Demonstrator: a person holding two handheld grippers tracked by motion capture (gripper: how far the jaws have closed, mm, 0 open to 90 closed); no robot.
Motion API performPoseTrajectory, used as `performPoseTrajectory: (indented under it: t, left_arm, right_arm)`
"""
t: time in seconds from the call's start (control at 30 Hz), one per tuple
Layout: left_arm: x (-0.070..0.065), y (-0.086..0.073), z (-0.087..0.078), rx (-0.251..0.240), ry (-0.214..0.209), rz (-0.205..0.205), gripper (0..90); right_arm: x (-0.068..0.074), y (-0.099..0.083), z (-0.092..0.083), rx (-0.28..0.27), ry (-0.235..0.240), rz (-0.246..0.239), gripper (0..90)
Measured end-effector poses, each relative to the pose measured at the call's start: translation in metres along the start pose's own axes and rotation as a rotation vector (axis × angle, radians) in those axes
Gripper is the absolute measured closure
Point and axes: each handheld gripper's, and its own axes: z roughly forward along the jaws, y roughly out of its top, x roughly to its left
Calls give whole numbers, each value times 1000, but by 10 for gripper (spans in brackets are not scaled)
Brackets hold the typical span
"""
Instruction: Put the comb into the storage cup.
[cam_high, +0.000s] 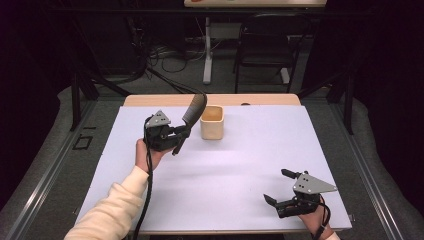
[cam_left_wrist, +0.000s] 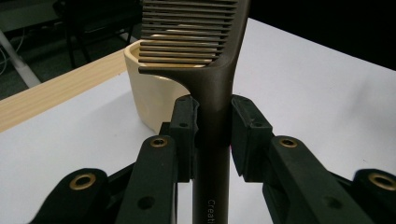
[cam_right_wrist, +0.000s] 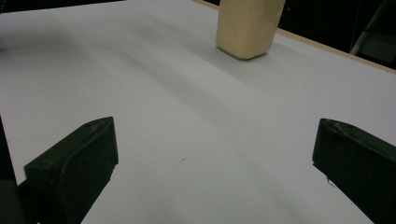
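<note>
High view: near the upper middle of the frame, the left hand-held gripper (cam_high: 176, 136) clamps the handle of a dark brown plastic comb (cam_high: 194, 111). The comb's toothed end tilts up and right, toward the rim of a cream, square-sided plastic cup (cam_high: 211, 123) standing just beside it on the white-covered bench (cam_high: 240, 165). At the lower right, the right hand-held gripper (cam_high: 276, 189) rests low over the bench, jaws spread wide and empty.

Left gripper view: the comb's (cam_left_wrist: 212, 93) handle is squeezed between both jaw pads, with its teeth at the top of the frame in front of the cup's (cam_left_wrist: 152, 95) rim.

Right gripper view: the open jaws frame bare bench (cam_right_wrist: 187, 121); the cup (cam_right_wrist: 247, 25) stands at the upper right.

Judging by this, the comb is picked up and brought to the cup; lowering it inside and letting go appear to be left.
</note>
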Motion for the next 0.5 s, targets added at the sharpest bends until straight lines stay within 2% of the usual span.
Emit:
performPoseTrajectory:
  t: [0.5]
  left_arm:
    - [1, 7, 8, -21, -1, -3, 725]
  right_arm:
    - [0, 0, 1, -3, -4, 7, 0]
